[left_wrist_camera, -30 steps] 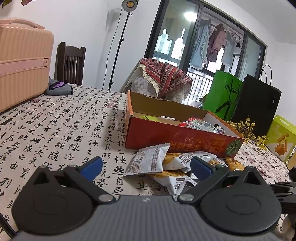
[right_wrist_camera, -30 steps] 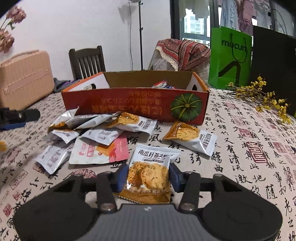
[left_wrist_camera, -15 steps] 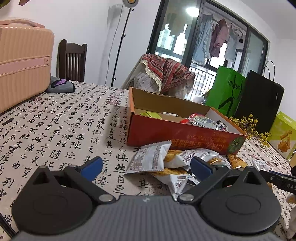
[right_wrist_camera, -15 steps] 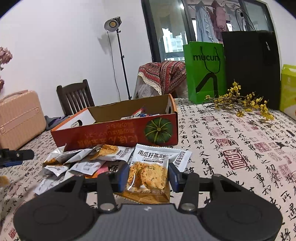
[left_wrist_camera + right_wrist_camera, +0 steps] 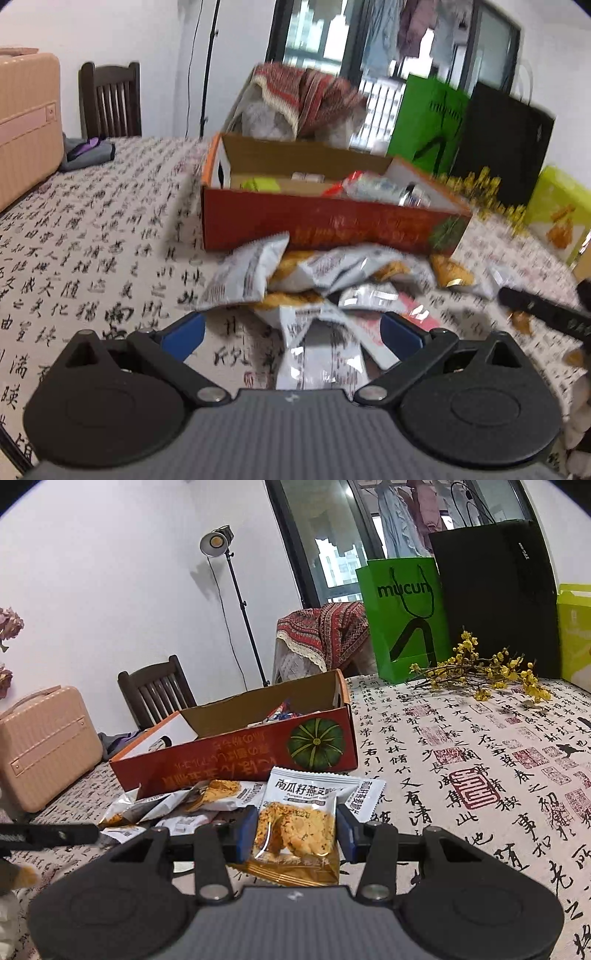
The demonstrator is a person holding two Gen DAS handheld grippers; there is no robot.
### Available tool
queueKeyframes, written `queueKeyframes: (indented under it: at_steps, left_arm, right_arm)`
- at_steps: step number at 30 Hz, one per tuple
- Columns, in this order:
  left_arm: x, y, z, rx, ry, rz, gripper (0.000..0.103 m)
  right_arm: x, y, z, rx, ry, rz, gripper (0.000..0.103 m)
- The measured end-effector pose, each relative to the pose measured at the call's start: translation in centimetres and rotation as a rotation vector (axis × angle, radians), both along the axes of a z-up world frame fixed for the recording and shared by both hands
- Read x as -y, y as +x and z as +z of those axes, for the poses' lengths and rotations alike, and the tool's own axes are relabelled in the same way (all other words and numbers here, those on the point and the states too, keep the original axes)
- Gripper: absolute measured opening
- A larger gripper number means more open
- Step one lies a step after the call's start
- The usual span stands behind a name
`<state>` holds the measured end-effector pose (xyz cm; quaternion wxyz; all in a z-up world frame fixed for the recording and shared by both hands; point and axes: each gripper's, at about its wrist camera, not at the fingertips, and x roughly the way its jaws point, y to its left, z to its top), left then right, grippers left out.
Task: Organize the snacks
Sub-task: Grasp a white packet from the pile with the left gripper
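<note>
Held packet sits short of the box

The right gripper (image 5: 292,830) clasps a cracker packet (image 5: 295,823) upright; the red box (image 5: 236,753) lies ahead-left. The left gripper (image 5: 291,336) is spread wide over the table-centre pile (image 5: 325,280).

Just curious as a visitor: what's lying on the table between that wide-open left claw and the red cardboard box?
A heap of snack packets, seen in the left wrist view, fills the stretch from the left gripper to the red box.
</note>
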<state>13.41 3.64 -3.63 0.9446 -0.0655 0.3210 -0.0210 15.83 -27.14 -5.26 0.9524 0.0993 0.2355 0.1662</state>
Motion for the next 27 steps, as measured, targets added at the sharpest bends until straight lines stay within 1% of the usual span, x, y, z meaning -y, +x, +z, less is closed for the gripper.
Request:
queueKeyframes:
  at_steps: [3, 8, 9, 10, 11, 12, 13, 14, 22, 27]
  left_arm:
    - [0.6, 0.3, -0.8, -0.052, -0.004, -0.01, 0.103]
    - [1.5, 0.7, -1.9, -0.083, 0.046, 0.01, 0.102]
    - [1.6, 0.8, -2.1, -0.091, 0.047, 0.009, 0.095]
    - [1.7, 0.8, -2.2, -0.092, 0.056, 0.01, 0.093]
    - [2.0, 0.6, -2.3, -0.083, 0.08, 0.012, 0.085]
    - [2.1, 0.5, -2.2, -0.079, 0.088, 0.006, 0.076]
    - [2.3, 0.3, -2.1, -0.073, 0.089, -0.007, 0.071]
    - [2.4, 0.1, -2.0, -0.068, 0.088, -0.018, 0.06]
    - [2.4, -1.7, -1.7, -0.035, 0.066, -0.055, 0.056]
    - [2.3, -3.4, -0.6, 0.02, 0.044, -0.082, 0.055]
  right_arm:
    - [0.1, 0.0, 0.0, 0.002, 0.006, -0.002, 0.044]
    - [0.2, 0.0, 0.0, 0.0, 0.014, -0.002, 0.045]
    - [0.2, 0.0, 0.0, 0.001, 0.015, -0.002, 0.045]
    - [0.2, 0.0, 0.0, 0.001, 0.016, -0.002, 0.045]
    - [0.2, 0.0, 0.0, 0.0, 0.015, -0.001, 0.044]
    - [0.2, 0.0, 0.0, 0.0, 0.015, -0.001, 0.045]
    - [0.1, 0.0, 0.0, -0.001, 0.014, 0.0, 0.045]
    - [0.1, 0.0, 0.0, -0.002, 0.014, 0.0, 0.045]
    - [0.1, 0.1, 0.0, -0.004, 0.012, 0.0, 0.045]
    - [0.0, 0.1, 0.0, -0.001, 0.009, -0.003, 0.045]
